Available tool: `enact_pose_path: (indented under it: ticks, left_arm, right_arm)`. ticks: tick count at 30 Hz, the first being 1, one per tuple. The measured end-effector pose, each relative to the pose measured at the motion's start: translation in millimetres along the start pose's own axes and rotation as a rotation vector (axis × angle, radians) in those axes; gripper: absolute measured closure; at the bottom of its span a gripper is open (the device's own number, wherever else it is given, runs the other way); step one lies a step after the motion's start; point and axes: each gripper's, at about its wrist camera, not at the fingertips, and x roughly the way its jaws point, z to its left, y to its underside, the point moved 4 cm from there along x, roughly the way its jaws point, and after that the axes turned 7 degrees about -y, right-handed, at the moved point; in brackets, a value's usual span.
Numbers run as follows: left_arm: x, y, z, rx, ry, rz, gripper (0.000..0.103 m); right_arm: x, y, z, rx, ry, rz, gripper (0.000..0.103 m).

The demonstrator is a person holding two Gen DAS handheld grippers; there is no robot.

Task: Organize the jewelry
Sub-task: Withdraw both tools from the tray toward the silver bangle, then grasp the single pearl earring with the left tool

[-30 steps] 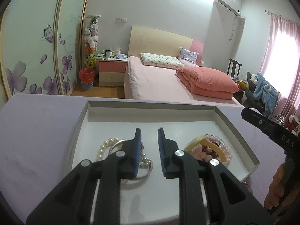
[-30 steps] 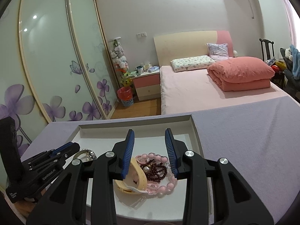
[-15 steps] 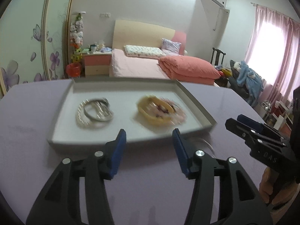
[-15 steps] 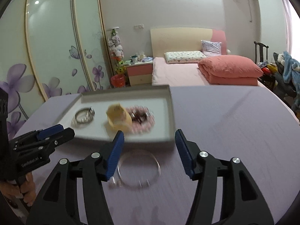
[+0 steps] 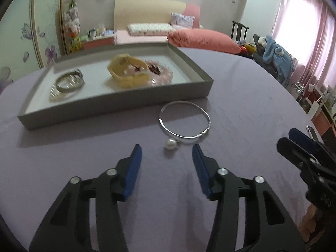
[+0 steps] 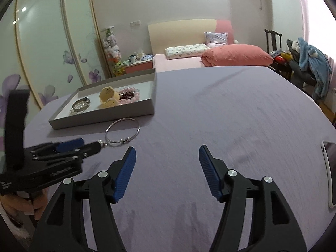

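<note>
Our left gripper (image 5: pixel 167 150) had its blue fingers (image 5: pixel 134 168) spread with nothing between them, the jaws closing a little; they hung over the purple table (image 5: pixel 241 96). Just ahead of their tips lay a single pearl (image 5: pixel 170 144), and just beyond the pearl, about touching it, a silver bangle (image 5: pixel 184 121) lay flat on the cloth. We take that bangle as our landmark.

Our right gripper (image 6: pixel 167 153) also had its fingers (image 6: pixel 124 174) spread and empty, the jaws opening, over bare table well to the right of the bangle (image 6: pixel 122 132). In the right wrist view the left gripper (image 6: pixel 69 147) pointed at the bangle from the left, its tip beside the pearl (image 6: pixel 101 142).

Just behind the bangle sat the grey tray (image 5: pixel 117 105), its near wall close to the ring. Inside it, behind and left of the bangle, a silver bracelet (image 5: pixel 69 80) rested on a string of pearls (image 5: pixel 55 93); directly behind the bangle a yellow band (image 5: pixel 128 71) lay against pink beads (image 5: pixel 161 76) with something dark red among them, too blurred for us to name.

Far right of the bangle, at the table's edge, lay a phone (image 6: pixel 328 172). Well behind the bangle, past the tray, stood a bed (image 6: pixel 231 56) with a pink quilt.
</note>
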Motion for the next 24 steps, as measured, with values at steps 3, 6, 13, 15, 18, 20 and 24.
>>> enact_pose_path:
  ticks: [3,6,13,15,18,20,24]
  left_arm:
    - [10,-1,-3,-0.001,-0.01,0.029,0.064]
    - [13,-3,-6,-0.004,-0.027,0.029,0.072]
    - [15,-4,-11,0.017,-0.051,0.03,0.08]
    - [15,-5,-11,0.018,-0.059,0.03,0.083]
    - [16,-7,-12,0.021,-0.066,0.031,0.086]
    - [16,-7,-13,0.021,-0.067,0.03,0.086]
    - [16,-8,-10,0.003,-0.055,0.03,0.087]
  right_arm:
    - [-1,1,-3,0.014,-0.003,-0.004,0.04]
    - [0,4,-4,0.019,-0.011,-0.003,0.04]
    - [1,7,-3,0.024,-0.031,0.0,0.04]
    - [2,6,-2,0.023,-0.037,0.002,0.04]
    - [2,8,0,0.022,-0.042,0.005,0.04]
    - [3,8,2,0.023,-0.044,0.005,0.04]
    - [2,9,2,0.024,-0.046,0.007,0.04]
